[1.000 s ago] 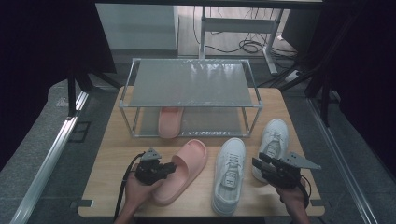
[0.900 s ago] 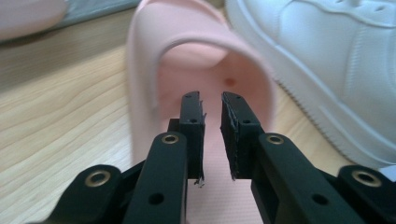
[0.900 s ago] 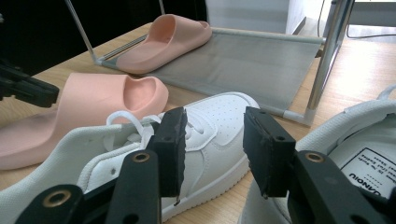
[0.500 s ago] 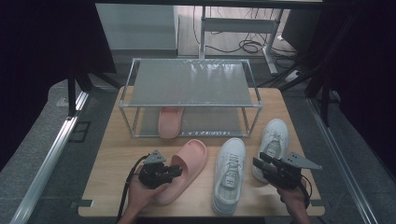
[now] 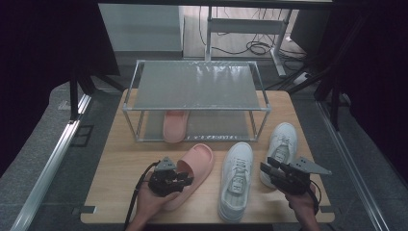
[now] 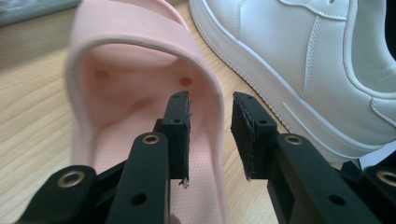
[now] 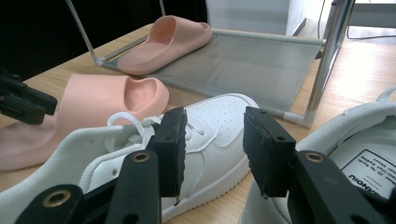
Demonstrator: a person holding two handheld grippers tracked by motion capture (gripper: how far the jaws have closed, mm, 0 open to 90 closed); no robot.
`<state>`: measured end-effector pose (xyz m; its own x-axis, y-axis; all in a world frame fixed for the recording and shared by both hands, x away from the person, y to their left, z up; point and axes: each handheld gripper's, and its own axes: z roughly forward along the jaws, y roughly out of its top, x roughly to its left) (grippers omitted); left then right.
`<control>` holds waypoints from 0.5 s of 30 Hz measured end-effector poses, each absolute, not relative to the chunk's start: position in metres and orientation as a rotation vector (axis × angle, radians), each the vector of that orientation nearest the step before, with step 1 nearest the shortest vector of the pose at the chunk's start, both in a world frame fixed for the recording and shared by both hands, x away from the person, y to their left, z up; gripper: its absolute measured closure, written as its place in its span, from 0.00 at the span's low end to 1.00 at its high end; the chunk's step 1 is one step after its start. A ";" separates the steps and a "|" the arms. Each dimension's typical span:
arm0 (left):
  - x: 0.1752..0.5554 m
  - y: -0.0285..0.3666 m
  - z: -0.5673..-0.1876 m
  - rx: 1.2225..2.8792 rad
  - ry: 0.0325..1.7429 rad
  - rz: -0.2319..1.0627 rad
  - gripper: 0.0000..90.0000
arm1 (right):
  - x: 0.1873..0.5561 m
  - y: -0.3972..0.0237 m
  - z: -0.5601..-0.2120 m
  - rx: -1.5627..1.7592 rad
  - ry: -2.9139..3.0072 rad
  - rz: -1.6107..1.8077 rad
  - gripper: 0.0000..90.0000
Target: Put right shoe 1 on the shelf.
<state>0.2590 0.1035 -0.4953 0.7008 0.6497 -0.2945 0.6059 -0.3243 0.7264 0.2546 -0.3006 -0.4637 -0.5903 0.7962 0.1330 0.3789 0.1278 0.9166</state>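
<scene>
A pink slipper point(image 5: 199, 162) lies on the wooden table point(image 5: 120, 168), toe toward the rack. My left gripper point(image 5: 188, 180) is at its heel end. In the left gripper view its jaws straddle the slipper's point(image 6: 130, 56) right side rim, one inside and one outside. They have just been opening, and the outer pad stands off the rim, so the left gripper point(image 6: 212, 100) is open. My right gripper point(image 5: 264, 168) hovers open and empty point(image 7: 215, 114) between two white sneakers, one on its left point(image 5: 235, 180) and one on its right point(image 5: 281, 147).
A metal two-shelf rack point(image 5: 197, 84) stands at the table's back, with a second pink slipper point(image 5: 174, 126) on its lower shelf. The table's front edge lies just behind both hands. Cables and desk legs lie on the floor beyond the rack.
My left gripper has edged a little to the right along the slipper's heel end. The slipper, the sneakers and my right gripper have stayed in place.
</scene>
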 end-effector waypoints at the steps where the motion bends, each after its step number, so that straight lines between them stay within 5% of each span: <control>1: 0.259 0.102 -0.496 2.031 0.958 0.061 0.75 | 0.254 -0.301 -0.462 1.133 2.017 1.457 0.65; 15: 0.266 0.076 -0.508 2.108 0.955 0.063 0.78 | 0.253 -0.300 -0.462 1.130 2.021 1.459 0.65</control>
<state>0.2658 0.0762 -0.5083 0.7135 0.6499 -0.2619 0.6099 -0.3920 0.6888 0.2534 -0.2997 -0.4623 -0.5919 0.7952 0.1313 0.3748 0.1274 0.9183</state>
